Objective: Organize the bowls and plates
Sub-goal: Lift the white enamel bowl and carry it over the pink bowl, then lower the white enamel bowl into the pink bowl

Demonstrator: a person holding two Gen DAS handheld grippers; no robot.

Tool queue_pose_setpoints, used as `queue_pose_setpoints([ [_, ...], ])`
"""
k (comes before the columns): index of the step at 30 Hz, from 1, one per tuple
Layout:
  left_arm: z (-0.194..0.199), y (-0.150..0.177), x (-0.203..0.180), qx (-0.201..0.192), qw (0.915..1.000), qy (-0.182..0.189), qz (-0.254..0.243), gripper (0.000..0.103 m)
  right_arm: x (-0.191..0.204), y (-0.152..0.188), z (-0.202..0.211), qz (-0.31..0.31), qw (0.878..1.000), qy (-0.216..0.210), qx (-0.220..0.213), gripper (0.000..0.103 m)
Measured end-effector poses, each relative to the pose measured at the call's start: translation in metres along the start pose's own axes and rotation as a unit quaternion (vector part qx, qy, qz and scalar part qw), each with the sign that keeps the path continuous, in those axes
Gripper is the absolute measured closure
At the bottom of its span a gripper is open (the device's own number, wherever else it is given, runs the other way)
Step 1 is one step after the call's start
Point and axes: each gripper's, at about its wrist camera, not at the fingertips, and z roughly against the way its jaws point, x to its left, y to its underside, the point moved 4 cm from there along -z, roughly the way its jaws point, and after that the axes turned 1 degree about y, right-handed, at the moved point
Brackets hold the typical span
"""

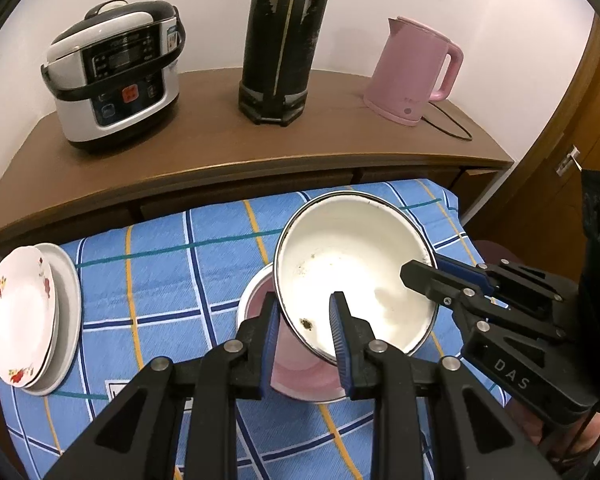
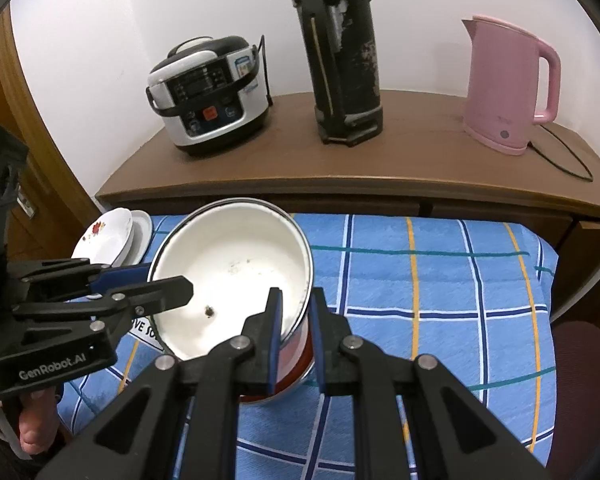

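1. Right now your left gripper (image 1: 306, 322) is clamped on the near-left rim of the white bowl (image 1: 352, 264), one finger inside the wall and one outside, jaws narrow on the thin metal edge.
2. Your right gripper (image 2: 296, 320) pinches the opposite rim of that bowl in the same way, its inner finger against the white inside and its outer finger against the red outside, jaws nearly closed.
3. Both tools slope forward and downward, so each camera looks over its fingers into the bowl, and each sees the other tool reaching in from the side.
4. Between the two grips the bowl hangs tilted, its open mouth turned back toward you, directly over a pink bowl (image 1: 300, 380) that sits on the blue checked cloth (image 1: 172, 280) near the middle of the table.
5. Whether the white bowl's base touches the pink one, you cannot tell from these views.
6. Dark specks mark the white bowl's inside.
7. Your left hand (image 2: 32, 428) shows below its tool, fingers wrapped round the handle.
8. Two plates (image 1: 24, 316) lie stacked at the cloth's far-left corner, the flowered one on top.
9. Behind the table, a wooden counter (image 1: 220, 148) carries a rice cooker (image 1: 116, 76), a tall black flask (image 1: 284, 40) and a pink kettle (image 1: 412, 72).
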Motion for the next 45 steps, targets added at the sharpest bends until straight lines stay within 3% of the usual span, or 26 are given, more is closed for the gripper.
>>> queue_pose_setpoints([
  [45,-0.025,0.029,0.018,0.041,0.9987,0.009,0.029,0.076,0.008,0.025,-0.031,-0.002,0.998,-0.003,0.059,0.088],
])
